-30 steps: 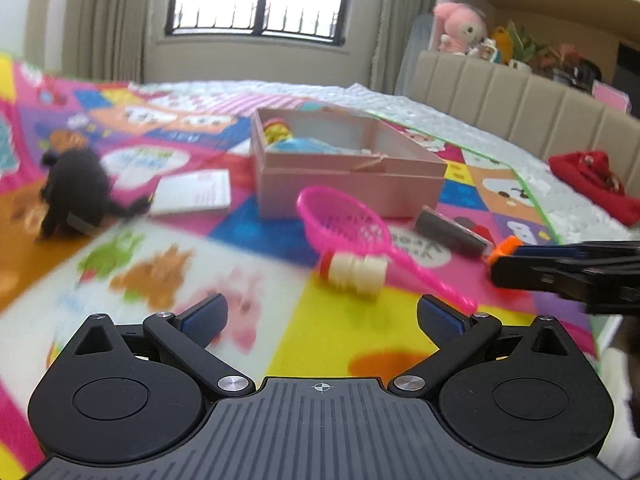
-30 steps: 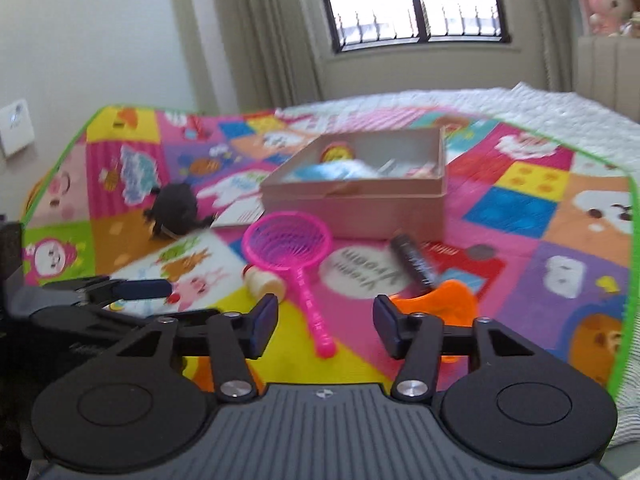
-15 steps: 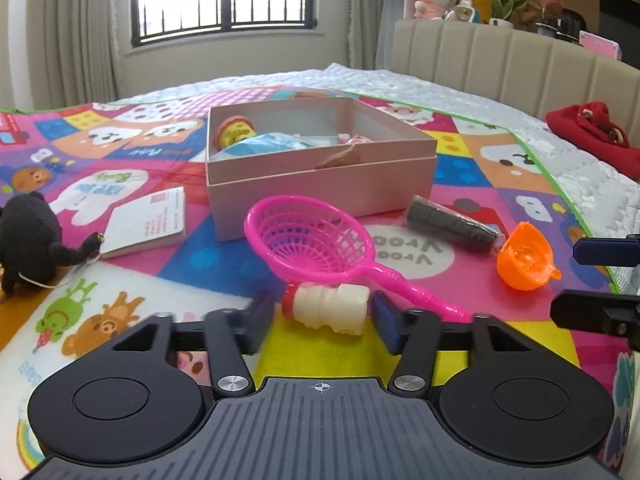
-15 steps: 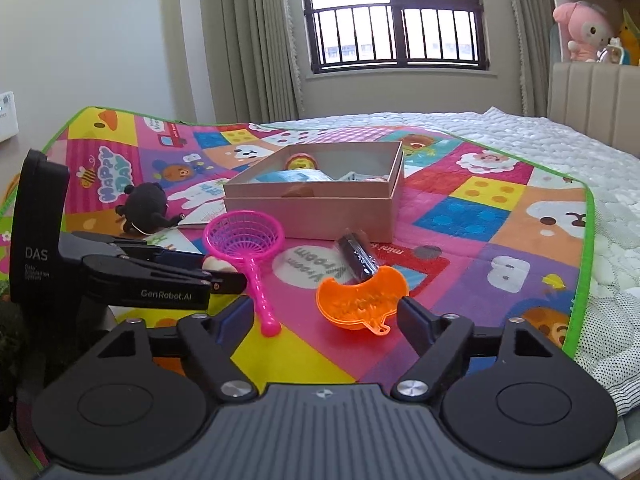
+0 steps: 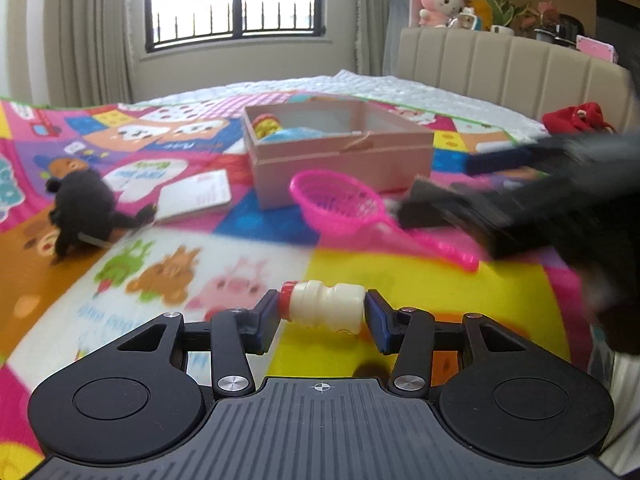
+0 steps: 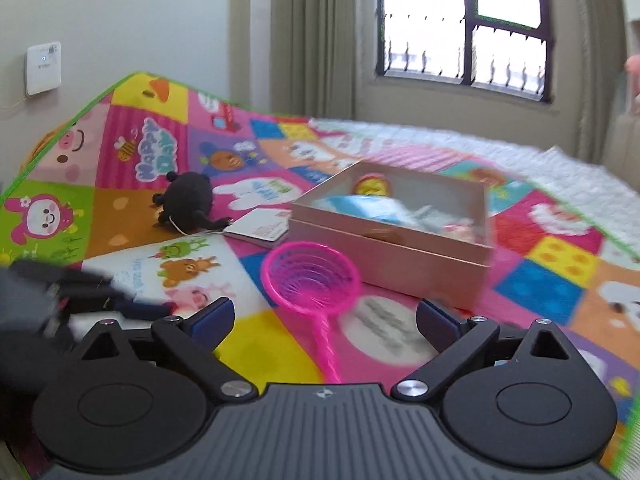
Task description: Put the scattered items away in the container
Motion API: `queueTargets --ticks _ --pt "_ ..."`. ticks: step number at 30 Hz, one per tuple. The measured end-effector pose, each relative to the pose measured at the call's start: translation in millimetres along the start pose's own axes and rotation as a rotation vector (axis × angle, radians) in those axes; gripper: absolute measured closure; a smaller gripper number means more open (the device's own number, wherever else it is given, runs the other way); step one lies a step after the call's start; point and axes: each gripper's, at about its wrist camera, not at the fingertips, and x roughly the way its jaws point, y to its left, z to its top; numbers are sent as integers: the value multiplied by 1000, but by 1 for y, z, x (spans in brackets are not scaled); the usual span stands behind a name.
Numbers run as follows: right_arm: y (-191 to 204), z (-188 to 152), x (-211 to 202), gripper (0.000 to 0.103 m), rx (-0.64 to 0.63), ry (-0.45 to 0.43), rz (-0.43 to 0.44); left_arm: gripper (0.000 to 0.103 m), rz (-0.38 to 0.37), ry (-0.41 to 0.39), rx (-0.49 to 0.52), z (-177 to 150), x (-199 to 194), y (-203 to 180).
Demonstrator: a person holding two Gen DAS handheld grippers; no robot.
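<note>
My left gripper is shut on a small cream bottle with a red cap, held sideways above the play mat. The pink box holds a blue item and a yellow toy; it also shows in the right wrist view. A pink net scoop lies in front of the box, and in the right wrist view its handle runs between my open, empty right gripper's fingers. A black plush toy and a white booklet lie left of the box.
The colourful play mat covers a bed. My right gripper's blurred body crosses the left wrist view at right. A beige headboard with toys stands behind. A red cloth lies at far right.
My left gripper closed on the cream bottle and lifted it off the mat. My right gripper opened wider and swung left over the scoop; the orange funnel has left its view.
</note>
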Motion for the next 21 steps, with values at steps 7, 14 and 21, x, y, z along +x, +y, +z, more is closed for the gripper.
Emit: queueTargets --ticks 7,14,21 --pt "10 22 75 5 5 153 33 52 -19 -12 -48 -9 -6 10" --pt "12 20 78 24 16 194 14 48 -40 -19 -70 -11 -6 13" --pt "13 7 20 24 -33 170 5 40 -28 -22 -36 -11 -3 6"
